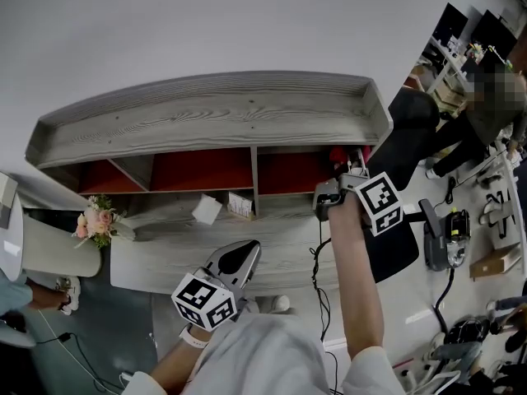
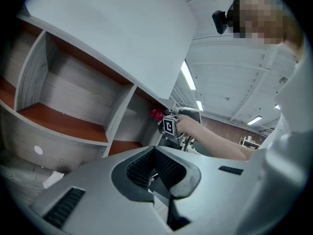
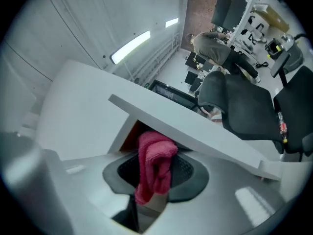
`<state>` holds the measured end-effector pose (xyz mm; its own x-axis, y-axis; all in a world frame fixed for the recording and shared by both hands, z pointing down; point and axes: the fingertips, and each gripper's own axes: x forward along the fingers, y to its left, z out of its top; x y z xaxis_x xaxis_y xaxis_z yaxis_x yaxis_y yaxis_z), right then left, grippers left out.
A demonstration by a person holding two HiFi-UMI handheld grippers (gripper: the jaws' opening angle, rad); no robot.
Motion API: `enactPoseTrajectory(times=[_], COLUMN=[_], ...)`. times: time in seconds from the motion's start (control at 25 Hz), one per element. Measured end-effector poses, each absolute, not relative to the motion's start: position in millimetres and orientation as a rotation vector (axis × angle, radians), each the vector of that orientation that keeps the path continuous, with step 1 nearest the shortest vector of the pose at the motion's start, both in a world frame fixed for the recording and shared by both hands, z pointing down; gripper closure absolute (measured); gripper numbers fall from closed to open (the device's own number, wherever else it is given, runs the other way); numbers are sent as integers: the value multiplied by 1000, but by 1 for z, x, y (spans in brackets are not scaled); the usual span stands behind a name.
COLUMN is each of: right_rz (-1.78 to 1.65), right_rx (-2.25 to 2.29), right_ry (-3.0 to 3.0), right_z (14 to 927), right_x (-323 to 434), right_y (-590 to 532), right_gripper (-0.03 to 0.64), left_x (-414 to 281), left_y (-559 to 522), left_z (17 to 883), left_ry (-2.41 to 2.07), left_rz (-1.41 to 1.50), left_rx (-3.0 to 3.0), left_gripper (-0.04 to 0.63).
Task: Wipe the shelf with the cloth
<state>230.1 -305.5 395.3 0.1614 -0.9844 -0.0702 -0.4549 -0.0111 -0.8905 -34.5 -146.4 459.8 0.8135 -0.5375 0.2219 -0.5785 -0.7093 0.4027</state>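
Observation:
The grey wooden shelf (image 1: 206,113) has red-lined compartments under its top board. My right gripper (image 1: 336,194) is at the mouth of the rightmost compartment, shut on the pink-red cloth (image 1: 339,155). In the right gripper view the cloth (image 3: 155,163) hangs bunched between the jaws, just under the shelf's top board (image 3: 205,138). The left gripper view shows the cloth (image 2: 157,114) at that compartment's edge and the open compartments (image 2: 63,124). My left gripper (image 1: 236,259) is low over the lower ledge, its jaws (image 2: 155,176) together with nothing in them.
A flower bunch (image 1: 97,222) sits at the ledge's left end. A white box (image 1: 206,210) and a small card (image 1: 240,206) stand on the ledge. A black office chair (image 1: 412,151) is close on the right. Behind it is a person (image 1: 486,109). Tools (image 1: 445,237) lie on the floor.

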Motion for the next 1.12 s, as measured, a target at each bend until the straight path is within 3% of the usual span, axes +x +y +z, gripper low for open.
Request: enactPoseTrajectory(times=[0.48, 1.12], right_rz=[-777, -1232], right_rx=[-1580, -1684], right_ry=[1309, 893], right_z=[431, 585], right_x=[239, 240], right_y=[-346, -352], right_gripper=[495, 494], left_x=[-69, -79], left_y=[-160, -169], left_z=[463, 468], left_ry=[-934, -964], left_rz=[129, 176], left_rx=[2494, 2497], left_gripper=[589, 589])
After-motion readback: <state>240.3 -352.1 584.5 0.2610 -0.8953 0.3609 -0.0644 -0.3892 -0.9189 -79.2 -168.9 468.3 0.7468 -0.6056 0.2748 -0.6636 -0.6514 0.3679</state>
